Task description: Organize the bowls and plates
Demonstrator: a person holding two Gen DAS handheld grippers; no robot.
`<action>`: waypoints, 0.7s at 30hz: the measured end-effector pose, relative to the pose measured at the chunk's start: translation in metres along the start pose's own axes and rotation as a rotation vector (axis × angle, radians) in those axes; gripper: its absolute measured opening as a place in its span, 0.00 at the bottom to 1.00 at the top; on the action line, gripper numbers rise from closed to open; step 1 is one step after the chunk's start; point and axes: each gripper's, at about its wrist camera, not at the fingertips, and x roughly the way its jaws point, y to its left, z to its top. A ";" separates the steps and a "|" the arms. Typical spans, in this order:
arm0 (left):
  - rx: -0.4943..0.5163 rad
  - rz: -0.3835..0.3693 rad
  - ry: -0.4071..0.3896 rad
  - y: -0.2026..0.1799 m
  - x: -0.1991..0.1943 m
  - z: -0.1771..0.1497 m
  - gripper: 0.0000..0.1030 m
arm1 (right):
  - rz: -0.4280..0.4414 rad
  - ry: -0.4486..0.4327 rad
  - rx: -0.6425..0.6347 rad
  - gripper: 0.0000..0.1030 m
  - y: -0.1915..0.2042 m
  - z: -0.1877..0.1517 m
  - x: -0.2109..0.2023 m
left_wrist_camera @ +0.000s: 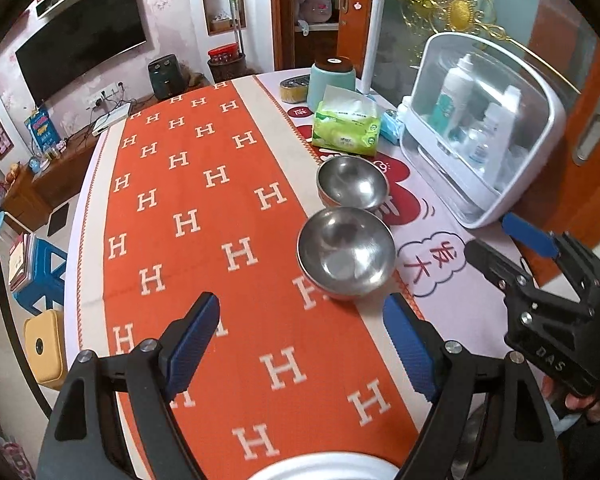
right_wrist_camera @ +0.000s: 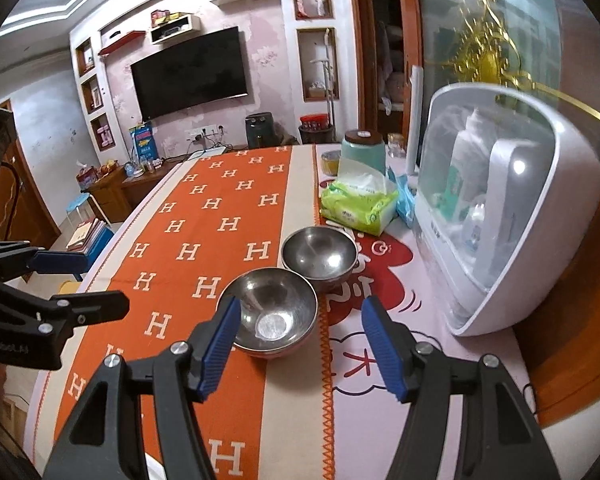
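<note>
Two steel bowls sit on the bench [left_wrist_camera: 260,92], side by side and touching or nearly so, along the right border of the orange runner [left_wrist_camera: 204,208] with its white H pattern. Going left to right in the left wrist view: the left gripper [left_wrist_camera: 300,320] hangs above the runner with its blue fingers [left_wrist_camera: 194,336] spread wide apart and nothing between them. Beyond its right finger stands the near bowl [left_wrist_camera: 346,252], upright and empty, resting on the runner's pale edge. Just behind it is the far bowl [left_wrist_camera: 352,182], also upright and empty. A white rim [left_wrist_camera: 320,470] shows at the bottom edge of this view; what it belongs to cannot be told. Farther right, the right gripper [left_wrist_camera: 496,240] reaches in from the side, its fingers apart and holding nothing. In the right wrist view those blue fingers [right_wrist_camera: 220,344] stand either side of the near bowl [right_wrist_camera: 272,312] without touching it. Behind the bowls lies a green tissue pack [left_wrist_camera: 348,126], with a teal canister [left_wrist_camera: 332,80] beyond it, and a white storage case [left_wrist_camera: 484,128] of bottles stands at the right.
</note>
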 end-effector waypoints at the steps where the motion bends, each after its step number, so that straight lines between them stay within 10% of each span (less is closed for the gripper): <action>1: -0.002 0.002 0.011 0.001 0.008 0.002 0.80 | 0.007 0.009 0.009 0.61 -0.002 0.000 0.005; 21: -0.108 -0.139 0.098 0.009 0.120 0.007 0.80 | 0.109 0.194 0.165 0.61 -0.027 -0.036 0.104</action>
